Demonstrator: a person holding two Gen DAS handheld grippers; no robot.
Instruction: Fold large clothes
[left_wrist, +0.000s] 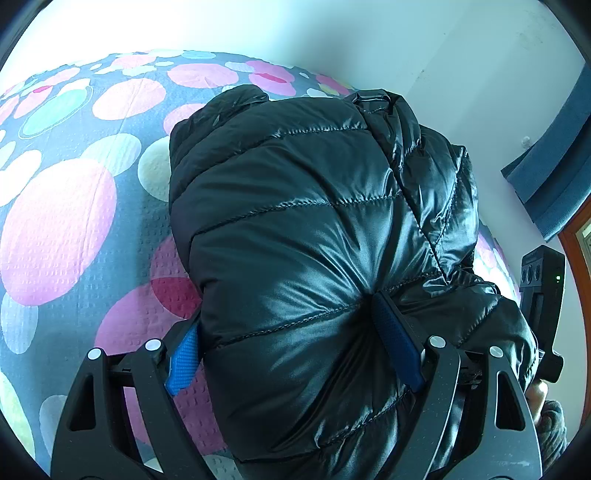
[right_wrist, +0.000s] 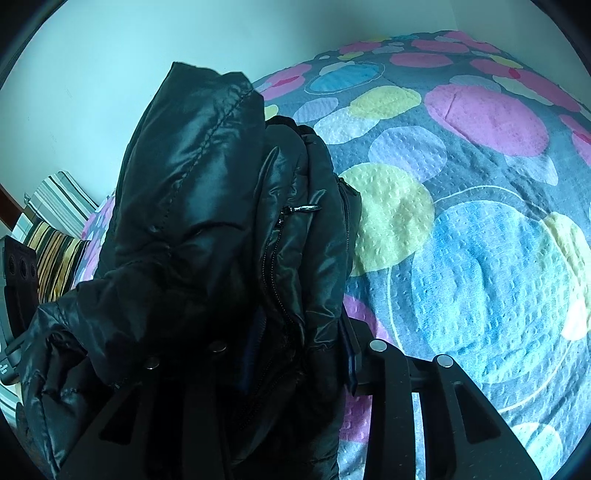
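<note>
A shiny black quilted puffer jacket (left_wrist: 303, 229) hangs bunched over the bed. My left gripper (left_wrist: 291, 343) is shut on a thick fold of it, the blue pads (left_wrist: 183, 360) pressing both sides. In the right wrist view the same jacket (right_wrist: 207, 221), with its zipper showing, hangs in front of the camera. My right gripper (right_wrist: 299, 354) is shut on the jacket; its left finger is hidden under the fabric. The right gripper's body also shows at the right edge of the left wrist view (left_wrist: 541, 295).
The bed carries a grey bedspread with big pink, blue and yellow circles (left_wrist: 74, 221) (right_wrist: 480, 240). A white wall is behind. Striped cushions (right_wrist: 55, 236) lie at the left. A blue cloth (left_wrist: 554, 177) hangs at the right by a wooden frame.
</note>
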